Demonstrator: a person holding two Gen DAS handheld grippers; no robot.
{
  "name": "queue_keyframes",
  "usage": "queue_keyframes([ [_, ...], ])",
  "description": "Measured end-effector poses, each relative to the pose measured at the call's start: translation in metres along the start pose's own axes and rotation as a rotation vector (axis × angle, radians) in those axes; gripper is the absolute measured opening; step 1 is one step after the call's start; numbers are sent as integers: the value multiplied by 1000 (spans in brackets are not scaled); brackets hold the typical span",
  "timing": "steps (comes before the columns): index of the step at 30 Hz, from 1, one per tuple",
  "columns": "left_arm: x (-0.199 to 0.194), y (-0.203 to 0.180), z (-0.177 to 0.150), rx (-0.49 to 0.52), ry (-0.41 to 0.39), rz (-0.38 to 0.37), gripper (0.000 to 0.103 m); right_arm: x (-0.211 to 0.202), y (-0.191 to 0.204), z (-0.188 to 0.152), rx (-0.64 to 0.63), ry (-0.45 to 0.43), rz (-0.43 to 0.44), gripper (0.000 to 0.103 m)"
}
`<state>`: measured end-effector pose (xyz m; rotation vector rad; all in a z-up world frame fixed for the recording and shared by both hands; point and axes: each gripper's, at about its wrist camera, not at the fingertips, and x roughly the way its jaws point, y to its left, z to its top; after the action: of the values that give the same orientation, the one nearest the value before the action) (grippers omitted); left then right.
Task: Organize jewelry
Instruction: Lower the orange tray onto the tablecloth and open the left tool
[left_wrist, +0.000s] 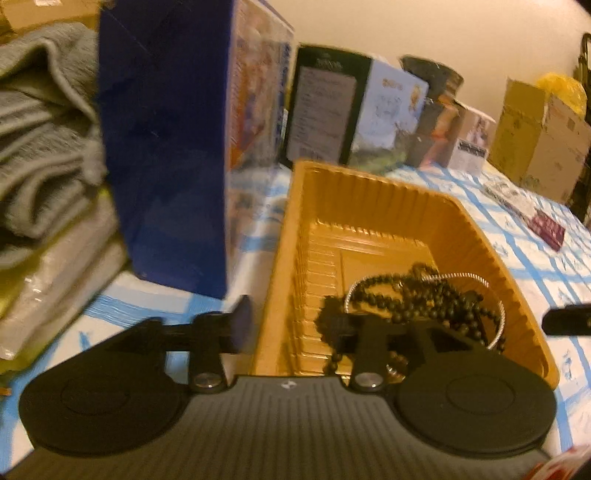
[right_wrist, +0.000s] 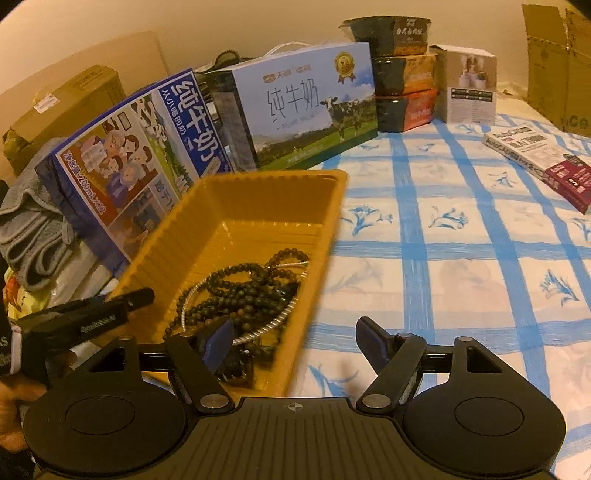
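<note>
Tech 1: Blue-checked tablecloth (right_wrist: 461, 236) carries the work area; milk cartons (right_wrist: 306, 103) line the back.

Tech 2: Status?

Tech 1: Yellow tray (right_wrist: 236, 206) holds the bead necklaces (right_wrist: 236, 291) and silver chain (right_wrist: 273, 321), tangled; sorting appears unfinished.

Tech 2: Tools?

Tech 1: Right gripper (right_wrist: 295, 347) is spread wide, straddling the tray's near corner. Left gripper (left_wrist: 291, 325) is also wide, holding nothing. Blue carton (left_wrist: 166, 147) crowds the left side.
</note>
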<state>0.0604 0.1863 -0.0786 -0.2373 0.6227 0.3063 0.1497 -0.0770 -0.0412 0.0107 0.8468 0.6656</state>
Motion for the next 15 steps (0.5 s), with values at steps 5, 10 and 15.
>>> queue_keyframes([
  [5,-18,9,7,-7,-8,-3,56,-9,2,-8,19,-11,-29,74],
  [10,-52,2,15,41,-51,-8,68,-23,11,-18,-5,-13,-86,74],
  [15,-85,-19,19,147,-72,-18,76,-47,17,-31,12,-43,-103,74],
])
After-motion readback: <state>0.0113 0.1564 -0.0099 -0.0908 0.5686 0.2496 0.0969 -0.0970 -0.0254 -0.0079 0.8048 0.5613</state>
